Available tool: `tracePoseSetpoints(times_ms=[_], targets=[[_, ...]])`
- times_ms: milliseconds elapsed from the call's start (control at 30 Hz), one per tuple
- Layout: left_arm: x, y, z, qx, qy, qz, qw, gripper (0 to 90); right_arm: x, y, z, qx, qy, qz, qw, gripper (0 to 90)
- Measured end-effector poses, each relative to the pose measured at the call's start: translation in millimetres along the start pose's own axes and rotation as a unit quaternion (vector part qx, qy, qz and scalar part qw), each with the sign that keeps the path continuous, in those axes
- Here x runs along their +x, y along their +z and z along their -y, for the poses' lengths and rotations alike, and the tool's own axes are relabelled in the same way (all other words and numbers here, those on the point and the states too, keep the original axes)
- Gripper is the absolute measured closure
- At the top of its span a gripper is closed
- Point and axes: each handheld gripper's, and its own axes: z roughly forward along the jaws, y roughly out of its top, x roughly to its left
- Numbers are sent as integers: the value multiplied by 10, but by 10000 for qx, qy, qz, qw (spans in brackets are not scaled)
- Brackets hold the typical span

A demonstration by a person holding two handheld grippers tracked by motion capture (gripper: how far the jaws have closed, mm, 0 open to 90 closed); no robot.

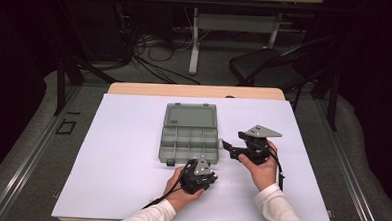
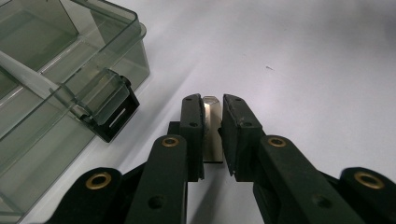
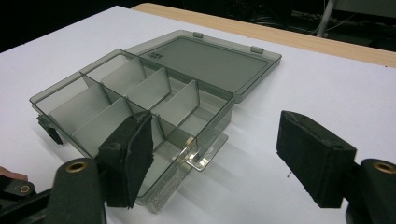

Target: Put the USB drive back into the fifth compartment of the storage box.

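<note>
Table: a light wooden tabletop (image 1: 195, 91) under a white rectangular sheet (image 1: 122, 157) that covers nearly all of it.
Box: a grey translucent plastic compartment box (image 1: 189, 143) lies near the sheet's middle, its lid (image 1: 191, 115) folded flat open on the far side.
Left gripper: black two-jaw gripper (image 1: 201, 177) with a grey three-cornered plate, held low just beside the box's near right corner.
Right gripper: black two-jaw gripper (image 1: 228, 146), jaws pointing toward the box's right side.
Sleeves: white, entering from the bottom edge.
Background: a black folding chair (image 1: 266, 63) and loose cables on the floor.

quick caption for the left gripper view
Left tool shut on a small metal piece beside the open compartment box.
</note>
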Motion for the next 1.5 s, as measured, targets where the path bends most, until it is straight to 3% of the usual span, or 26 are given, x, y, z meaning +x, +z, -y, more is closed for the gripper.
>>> tracePoseSetpoints(times_ms=[300,1000,1200,1500], targets=[[23,-28,-6,-14,-25,32,10000,789,-7,-11,-6,-10,11,-1,10000,267],[259,-444,-79,-417,-449,-148,9980,790,-43,-35,-9,-91,89,9,9999,255],[309,-504,-85,-431,-471,-202,9978,790,-45,-38,-8,-102,71,31,9999,202],[376,-573,-85,-455,-536,-257,9972,789,-56,-43,-4,-105,119,-16,9999,194]])
